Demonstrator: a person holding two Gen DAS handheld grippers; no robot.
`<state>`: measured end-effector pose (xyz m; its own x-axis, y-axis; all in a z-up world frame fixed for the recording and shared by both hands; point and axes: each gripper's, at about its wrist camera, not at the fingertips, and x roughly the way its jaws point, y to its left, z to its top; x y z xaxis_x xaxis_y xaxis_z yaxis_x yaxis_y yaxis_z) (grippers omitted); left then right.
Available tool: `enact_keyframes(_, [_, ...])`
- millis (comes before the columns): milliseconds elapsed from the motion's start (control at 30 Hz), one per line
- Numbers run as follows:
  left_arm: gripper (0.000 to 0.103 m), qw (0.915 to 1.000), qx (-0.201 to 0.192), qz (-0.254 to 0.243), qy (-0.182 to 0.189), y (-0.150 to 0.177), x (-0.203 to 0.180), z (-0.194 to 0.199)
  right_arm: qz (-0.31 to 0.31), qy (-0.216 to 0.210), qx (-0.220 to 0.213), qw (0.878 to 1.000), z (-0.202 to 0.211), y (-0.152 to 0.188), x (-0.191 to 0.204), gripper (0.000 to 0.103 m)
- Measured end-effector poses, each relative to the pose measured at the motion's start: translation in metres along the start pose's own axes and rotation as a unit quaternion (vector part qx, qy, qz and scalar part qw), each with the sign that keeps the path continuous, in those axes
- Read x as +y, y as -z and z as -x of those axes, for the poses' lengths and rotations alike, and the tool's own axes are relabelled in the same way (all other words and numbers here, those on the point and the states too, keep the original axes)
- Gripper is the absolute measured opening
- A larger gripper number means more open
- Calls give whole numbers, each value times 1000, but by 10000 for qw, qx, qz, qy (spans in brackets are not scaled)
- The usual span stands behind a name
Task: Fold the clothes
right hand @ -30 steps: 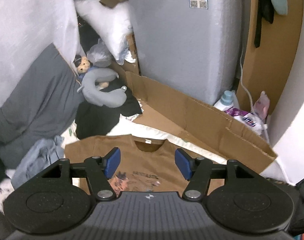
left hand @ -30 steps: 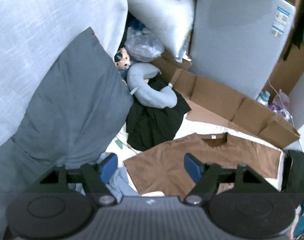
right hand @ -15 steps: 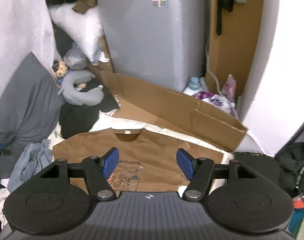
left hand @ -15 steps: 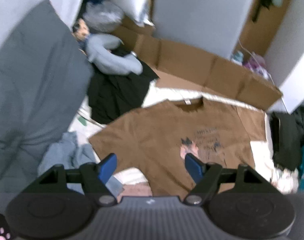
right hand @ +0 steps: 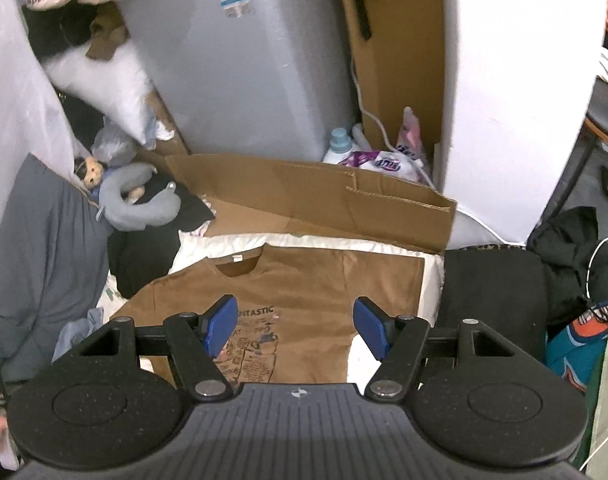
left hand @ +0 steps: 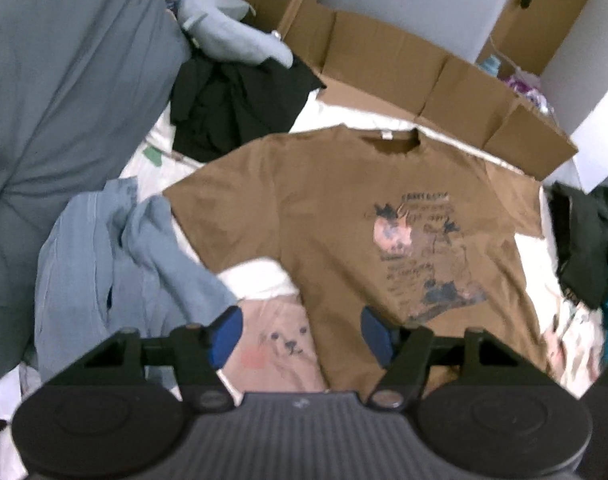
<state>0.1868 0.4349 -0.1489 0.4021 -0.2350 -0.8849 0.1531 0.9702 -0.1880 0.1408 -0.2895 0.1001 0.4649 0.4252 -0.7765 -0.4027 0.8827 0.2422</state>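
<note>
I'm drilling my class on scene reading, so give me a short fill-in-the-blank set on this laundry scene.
1. The T-shirt spread flat is ____ in colour.
2. Both the left tongs and the right tongs are ____, holding nothing.
3. In the left wrist view, the crumpled garment left of the T-shirt is light ____.
4. Beyond the T-shirt's collar lies flattened ____.

Missing words: brown; open; blue; cardboard

One brown T-shirt [left hand: 344, 216], one light blue garment [left hand: 115, 264], one pink bear-print garment [left hand: 279, 356], one grey neck pillow [right hand: 143, 204], one cardboard sheet [right hand: 304, 196], one detergent bottle [right hand: 338, 148], two tools [left hand: 299, 336] [right hand: 295, 326]
</note>
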Motion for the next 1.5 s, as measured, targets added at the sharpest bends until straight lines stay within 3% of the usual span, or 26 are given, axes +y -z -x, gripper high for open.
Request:
enact_keyframes(333, [67, 9989, 84, 456, -99, 40, 17, 0, 179, 268, 56, 9995, 27, 18, -67, 70])
enact_keyframes(600, [66, 9988, 80, 485, -25, 66, 9, -11, 427, 216, 353, 9982, 5, 73, -112, 70])
enact_keyframes(700, [66, 9987, 123, 500, -54, 77, 6, -17, 540, 59, 476, 9974, -13, 100, -124, 70])
enact_keyframes(933, [65, 9974, 249, 663, -114, 98, -2, -37, 1026, 230, 921, 9902, -69, 162, -139, 70])
enact_keyframes(1067, [62, 9930, 356, 1127, -67, 103, -7, -48, 839, 68, 1145, 9899, -108, 208, -148, 68])
enact_keyframes(1233, [62, 9945, 507, 906, -134, 105, -27, -66, 723, -86, 1422, 9872, -145, 261, -159, 65])
enact_keyframes(1333, [62, 9939, 662, 864, -162, 110, -32, -79, 585, -142, 1582, 9856, -168, 289, -167, 55])
enact_keyframes(1500, [62, 9921, 902, 844, -234, 122, -38, -96, 368, -268, 1745, 9836, -201, 335, -177, 50])
